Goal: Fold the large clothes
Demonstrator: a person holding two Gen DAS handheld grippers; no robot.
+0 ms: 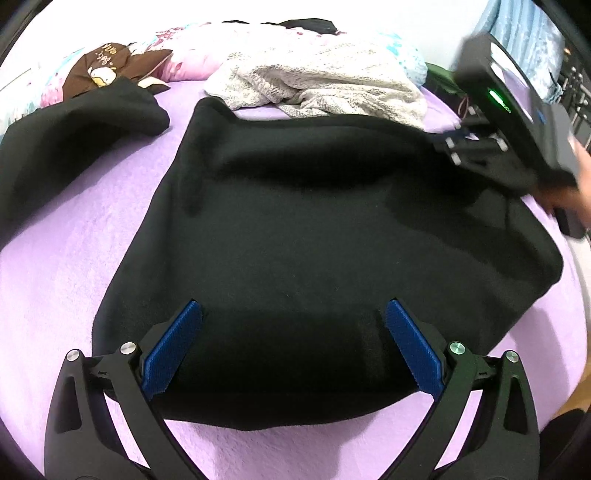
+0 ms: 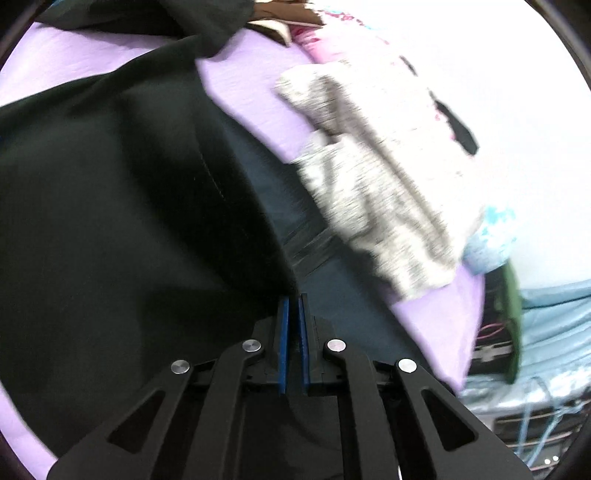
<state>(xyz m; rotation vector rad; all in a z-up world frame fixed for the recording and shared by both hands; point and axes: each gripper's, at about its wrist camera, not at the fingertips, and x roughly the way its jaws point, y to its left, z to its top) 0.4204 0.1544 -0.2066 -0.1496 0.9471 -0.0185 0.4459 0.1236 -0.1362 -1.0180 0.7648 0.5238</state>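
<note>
A black garment [image 1: 295, 240] lies spread mid-frame on the lilac bed [image 1: 55, 277], bare sheet along its lower edge. Left tongs [image 1: 293, 347] gape above its near hem; right tongs [image 2: 293, 343] pinch its upper-right edge beside the grey knit [image 1: 317, 85].

Lilac bedsheet [image 1: 74, 258] over bed; floral pillows [image 1: 184, 44] behind; blue curtain [image 1: 524, 33] at right.

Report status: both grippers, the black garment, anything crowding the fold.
Left gripper open, over black garment near its hem. Right gripper shut on garment's far corner. Gray knit garment bunched against the top edge.
</note>
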